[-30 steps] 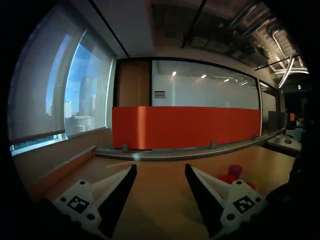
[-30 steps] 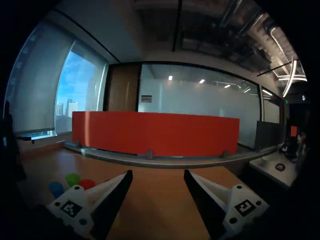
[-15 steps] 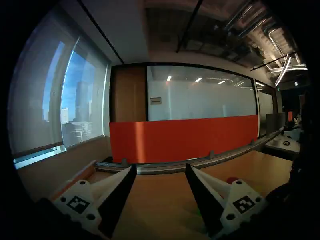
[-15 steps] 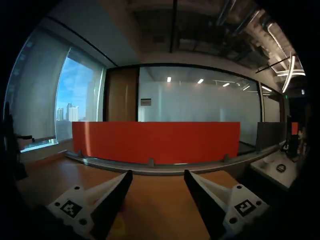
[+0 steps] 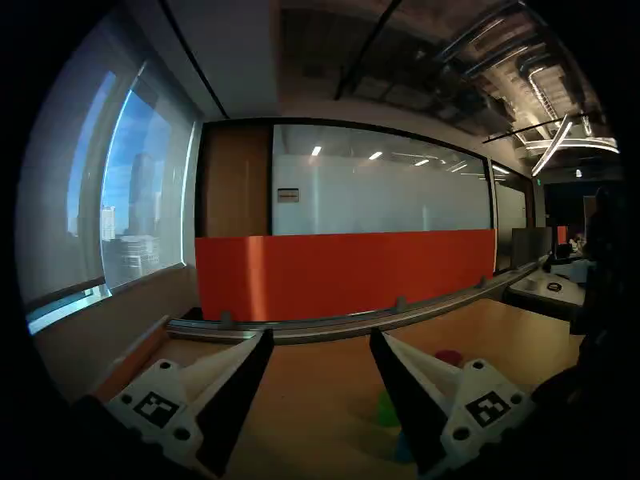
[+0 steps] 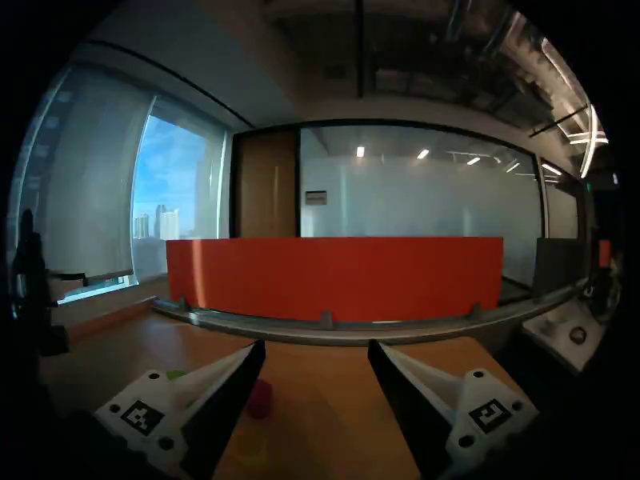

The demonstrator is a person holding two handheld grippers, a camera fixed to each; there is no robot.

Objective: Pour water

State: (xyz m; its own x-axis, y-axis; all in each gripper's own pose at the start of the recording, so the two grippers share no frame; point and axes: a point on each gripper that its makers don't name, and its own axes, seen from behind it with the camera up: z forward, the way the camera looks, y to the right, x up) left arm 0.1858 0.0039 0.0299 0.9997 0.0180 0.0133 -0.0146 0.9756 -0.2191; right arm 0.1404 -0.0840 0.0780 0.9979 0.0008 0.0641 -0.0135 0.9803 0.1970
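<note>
On a wooden table [image 5: 496, 324] edged by an orange partition [image 5: 344, 272], with a window [image 5: 128, 216] at one side and a frosted glass wall [image 5: 376, 192] beyond, we see both tools. In the left gripper view, our left gripper [image 5: 320, 376] stands spread, gripping nothing. A green cup [image 5: 386, 410] sits just beside its right-hand finger and a red cup [image 5: 448, 358] farther off. In the right gripper view, our right gripper [image 6: 316, 384] is also spread, with a crimson cup [image 6: 258, 398] and a yellow cup [image 6: 250, 448] beside its left-hand finger.

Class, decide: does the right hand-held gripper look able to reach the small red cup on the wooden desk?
Probably yes: the right hand-held gripper is open, and the small red cup stands close ahead, unobstructed.
</note>
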